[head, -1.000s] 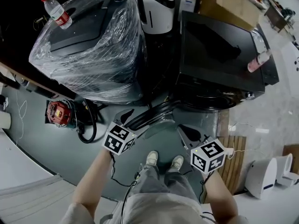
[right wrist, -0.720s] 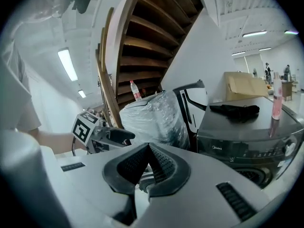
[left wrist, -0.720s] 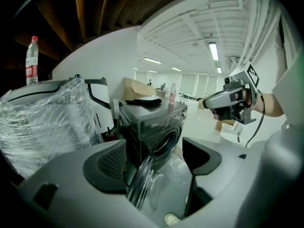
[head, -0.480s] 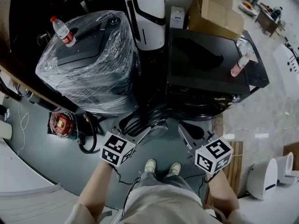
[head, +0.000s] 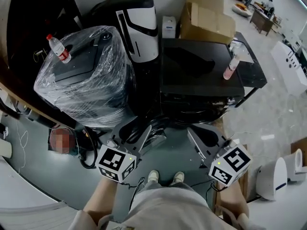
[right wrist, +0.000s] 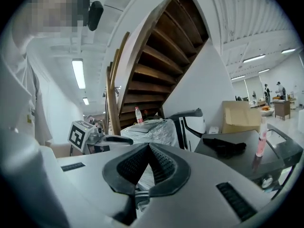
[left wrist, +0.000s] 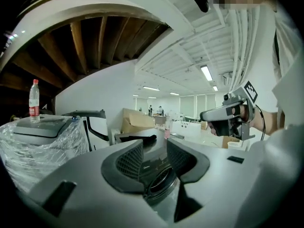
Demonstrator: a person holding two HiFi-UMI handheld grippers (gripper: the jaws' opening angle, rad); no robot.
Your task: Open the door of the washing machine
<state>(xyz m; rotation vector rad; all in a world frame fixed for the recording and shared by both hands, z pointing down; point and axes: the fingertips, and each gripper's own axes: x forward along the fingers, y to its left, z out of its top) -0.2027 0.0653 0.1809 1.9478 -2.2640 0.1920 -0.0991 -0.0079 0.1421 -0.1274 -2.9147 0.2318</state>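
The washer (head: 175, 83) is seen at twelve o'clock in the head view, a boxy black machine with a flat, glossy top, and its round door (head: 192, 110) faces the person from the front, well apart from both grippers. The left gripper (head: 139, 135) is held at seven o'clock and the right gripper (head: 197, 132) at five o'clock, both raised above the grey floor (head: 43, 152) and touching nothing. In the left gripper view the door (left wrist: 160, 185) is framed in the gap of the left gripper (left wrist: 154, 158) as a dark ring of glass with a shiny rim (far beyond the jaws, not between them). The ribbed black pads (left wrist: 128, 160) stand partly apart and are closing, with nothing held. In the right gripper view the right gripper (right wrist: 149, 148) is seen with its ribbed pads (right wrist: 133, 165) brought together at the tips, a narrow wedge left below them, and nothing gripped. A slim pink bottle (head: 230, 67) is stood upright on the washer's top near its right edge. At ten o'clock a dark appliance (head: 88, 75) is bundled in crinkled clear film, with a water bottle (head: 58, 49) set on top. A brown cardboard box (head: 206, 20) is placed behind the washer at one o'clock.
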